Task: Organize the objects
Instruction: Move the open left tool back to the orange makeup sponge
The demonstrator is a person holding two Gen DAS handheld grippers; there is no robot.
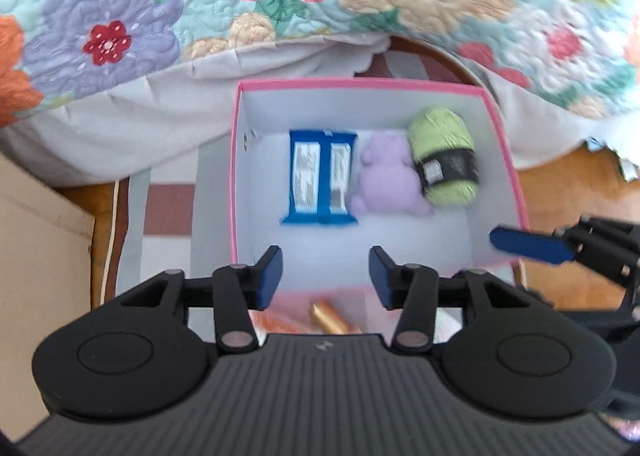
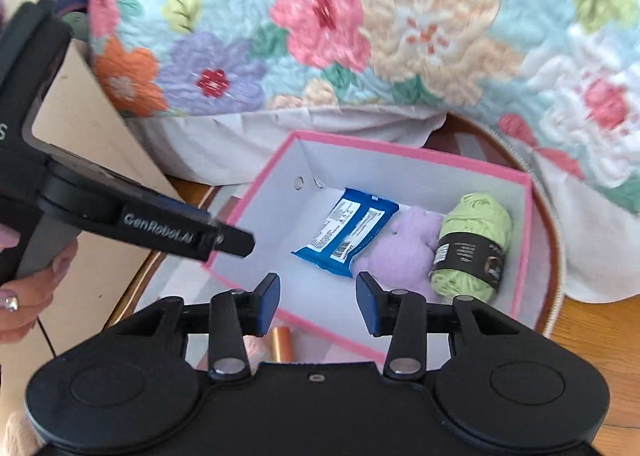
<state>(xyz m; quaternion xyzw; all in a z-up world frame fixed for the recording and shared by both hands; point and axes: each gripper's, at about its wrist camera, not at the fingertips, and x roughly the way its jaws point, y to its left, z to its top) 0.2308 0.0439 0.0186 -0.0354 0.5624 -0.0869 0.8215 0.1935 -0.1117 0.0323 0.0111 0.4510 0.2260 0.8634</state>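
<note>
Gold tube (image 1: 330, 316), half hidden behind empty left hand-held gripper (image 1: 325, 276), blurred.

Left gripper (image 2: 236, 242) side, left of the right gripper's fingers: read "GenRobot.AI".
Blue packet (image 2: 346, 230) label: print was too small to read.
Yarn (image 2: 474, 246) band: was illegible.

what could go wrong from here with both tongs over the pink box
1. The left tongs and right tongs hang empty and close together over the pink box; they might bump each other.
2. The gold tube lies outside the box against its near wall, half hidden under the tongs, so it may be missed or knocked.
3. The green yarn crowds the purple plush and blue packet, leaving little room there.
</note>
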